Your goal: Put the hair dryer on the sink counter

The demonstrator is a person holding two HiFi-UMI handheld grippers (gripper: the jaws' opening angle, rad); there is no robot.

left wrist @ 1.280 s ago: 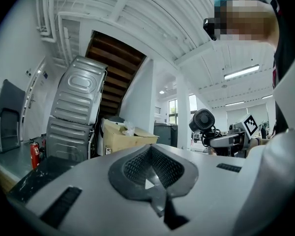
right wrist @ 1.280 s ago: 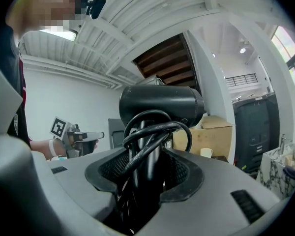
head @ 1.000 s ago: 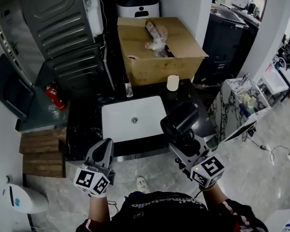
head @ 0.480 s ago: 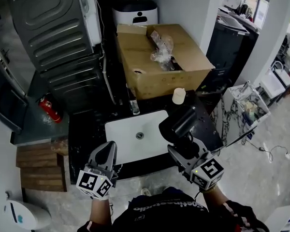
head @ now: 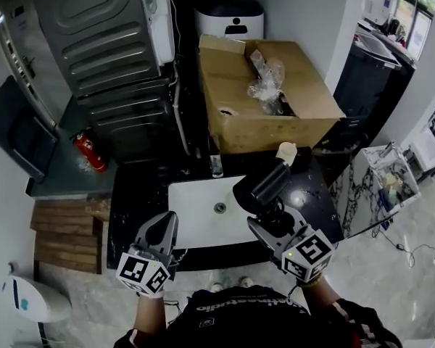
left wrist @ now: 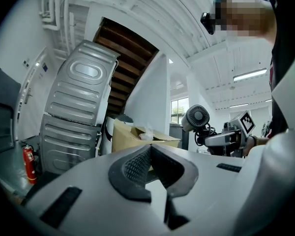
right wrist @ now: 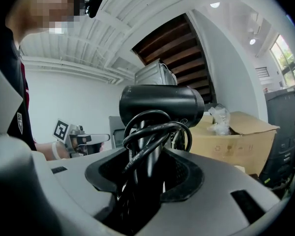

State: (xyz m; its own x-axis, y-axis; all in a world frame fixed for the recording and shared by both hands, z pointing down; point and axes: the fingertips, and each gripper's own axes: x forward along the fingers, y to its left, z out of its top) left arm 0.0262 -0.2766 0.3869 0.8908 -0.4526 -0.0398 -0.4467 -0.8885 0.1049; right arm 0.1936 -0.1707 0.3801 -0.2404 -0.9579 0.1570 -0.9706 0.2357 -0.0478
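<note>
The black hair dryer [head: 261,187] stands upright in my right gripper [head: 270,220], whose jaws are shut on its handle and the coiled cord [right wrist: 155,132]. It hangs above the right edge of the white basin [head: 192,212] in the black sink counter [head: 130,198]. In the right gripper view the dryer's barrel [right wrist: 162,104] lies crosswise above my right gripper [right wrist: 150,168]. My left gripper [head: 163,232] hovers at the counter's front left, shut with nothing in it [left wrist: 148,154]. From there the hair dryer [left wrist: 196,118] shows to the right.
A large open cardboard box [head: 268,104] fills the counter's back. In front of it stand a white cup [head: 286,152] and a small bottle [head: 216,167]. A grey metal appliance [head: 101,49] rises at the left, with a red fire extinguisher [head: 89,151] below it.
The counter has come closer beneath me. The hair dryer in my right gripper has gone from the counter's front edge to over the basin's right edge. My left gripper keeps its place.
</note>
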